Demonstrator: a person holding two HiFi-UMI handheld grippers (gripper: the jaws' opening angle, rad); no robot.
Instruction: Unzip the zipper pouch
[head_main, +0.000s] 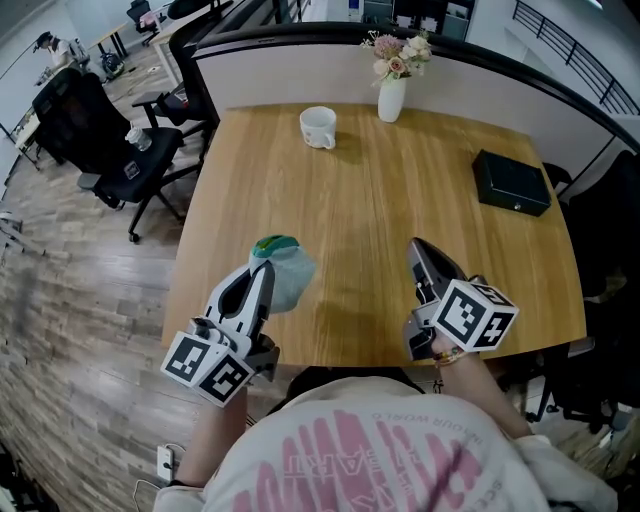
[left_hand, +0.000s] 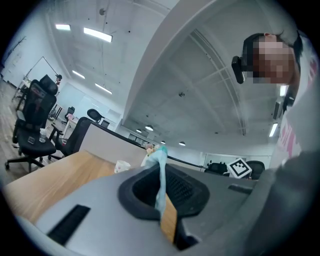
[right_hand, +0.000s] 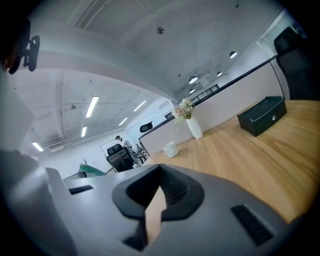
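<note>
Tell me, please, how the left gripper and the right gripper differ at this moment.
The left gripper is shut on a fold of the pale blue pouch; the right gripper is shut on nothing. The left gripper is over the near left part of the table, the right gripper over its near right part. Both have their jaws together and point away from the person.

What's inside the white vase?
Pink and white flowers stick out of the top of the vase. Their stems and any water inside are hidden by its wall.
</note>
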